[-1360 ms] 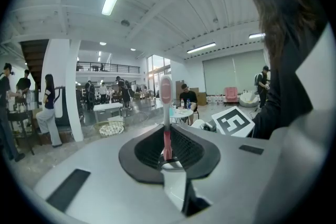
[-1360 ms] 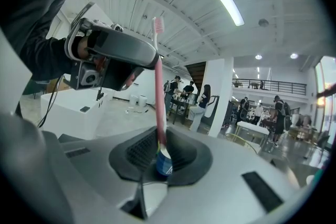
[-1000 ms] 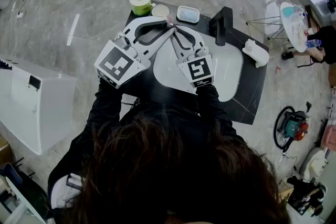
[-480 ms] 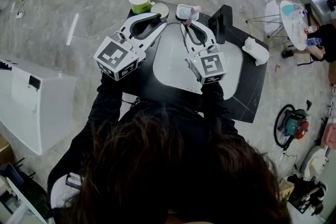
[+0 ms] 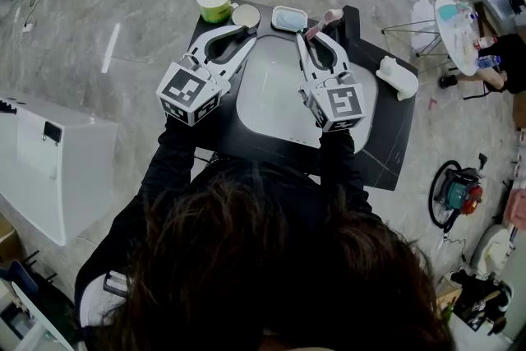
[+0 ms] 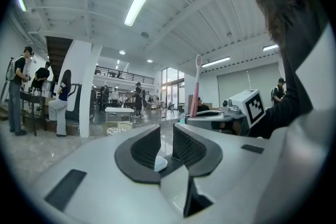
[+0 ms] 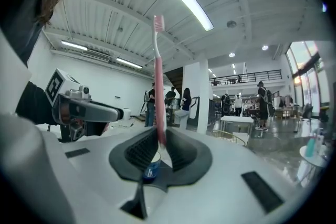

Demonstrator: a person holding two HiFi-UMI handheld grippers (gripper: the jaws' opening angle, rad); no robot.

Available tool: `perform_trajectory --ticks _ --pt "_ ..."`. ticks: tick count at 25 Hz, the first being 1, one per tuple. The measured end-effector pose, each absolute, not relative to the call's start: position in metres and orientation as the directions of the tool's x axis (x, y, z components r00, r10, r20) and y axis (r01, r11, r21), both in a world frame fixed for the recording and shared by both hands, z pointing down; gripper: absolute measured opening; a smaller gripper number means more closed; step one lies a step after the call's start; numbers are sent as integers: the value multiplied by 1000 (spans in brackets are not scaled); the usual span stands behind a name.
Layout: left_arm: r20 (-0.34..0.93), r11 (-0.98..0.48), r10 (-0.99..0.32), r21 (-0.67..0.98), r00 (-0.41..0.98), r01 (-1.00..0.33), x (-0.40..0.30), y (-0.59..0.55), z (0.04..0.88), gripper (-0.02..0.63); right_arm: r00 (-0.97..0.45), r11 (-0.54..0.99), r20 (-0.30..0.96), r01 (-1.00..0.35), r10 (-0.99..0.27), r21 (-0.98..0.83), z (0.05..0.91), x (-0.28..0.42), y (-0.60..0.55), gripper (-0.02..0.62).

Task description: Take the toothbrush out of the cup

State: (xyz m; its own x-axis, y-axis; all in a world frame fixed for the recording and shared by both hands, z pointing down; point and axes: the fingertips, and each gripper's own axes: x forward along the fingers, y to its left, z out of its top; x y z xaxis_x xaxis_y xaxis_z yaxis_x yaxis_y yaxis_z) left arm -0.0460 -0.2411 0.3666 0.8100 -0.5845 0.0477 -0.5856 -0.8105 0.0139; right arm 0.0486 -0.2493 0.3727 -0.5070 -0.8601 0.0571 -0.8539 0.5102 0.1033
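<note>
The pink toothbrush (image 5: 327,17) stands upright between the jaws of my right gripper (image 5: 313,35), which is shut on its handle (image 7: 159,86), well to the right of the cup. The cream cup (image 5: 246,16) stands at the table's far edge, just beyond the tips of my left gripper (image 5: 249,34). My left gripper (image 6: 167,139) is open, with a clear gap between its jaws and nothing held. In the left gripper view the toothbrush (image 6: 196,86) rises above the right gripper's body. My right gripper (image 7: 160,141) shows a small blue-and-white container (image 7: 150,169) below its jaws.
A green-and-white roll (image 5: 215,2) sits left of the cup and a light blue dish (image 5: 289,18) to its right. A black box (image 5: 353,22) and a white object (image 5: 399,78) stand at the right. A white oval mat (image 5: 275,94) covers the black table (image 5: 386,152).
The right gripper has carried the toothbrush away from the cup toward the right. The left gripper has opened and drawn slightly back from the cup.
</note>
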Motion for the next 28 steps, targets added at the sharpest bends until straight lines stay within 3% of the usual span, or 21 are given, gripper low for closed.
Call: perform_trajectory --ticks 4,10,28 --pt "63 -794 -606 18 793 -608 -49 -244 374 72 -495 498 56 -862 -867 88 375 55 -249 52" --pt "113 -783 -620 -14 777 -622 -49 -243 384 11 -490 491 43 -870 -871 33 377 61 -249 52" --pt "99 -719 -692 -16 715 -694 -65 -248 390 8 -448 448 -1 -894 -894 23 366 73 -247 49"
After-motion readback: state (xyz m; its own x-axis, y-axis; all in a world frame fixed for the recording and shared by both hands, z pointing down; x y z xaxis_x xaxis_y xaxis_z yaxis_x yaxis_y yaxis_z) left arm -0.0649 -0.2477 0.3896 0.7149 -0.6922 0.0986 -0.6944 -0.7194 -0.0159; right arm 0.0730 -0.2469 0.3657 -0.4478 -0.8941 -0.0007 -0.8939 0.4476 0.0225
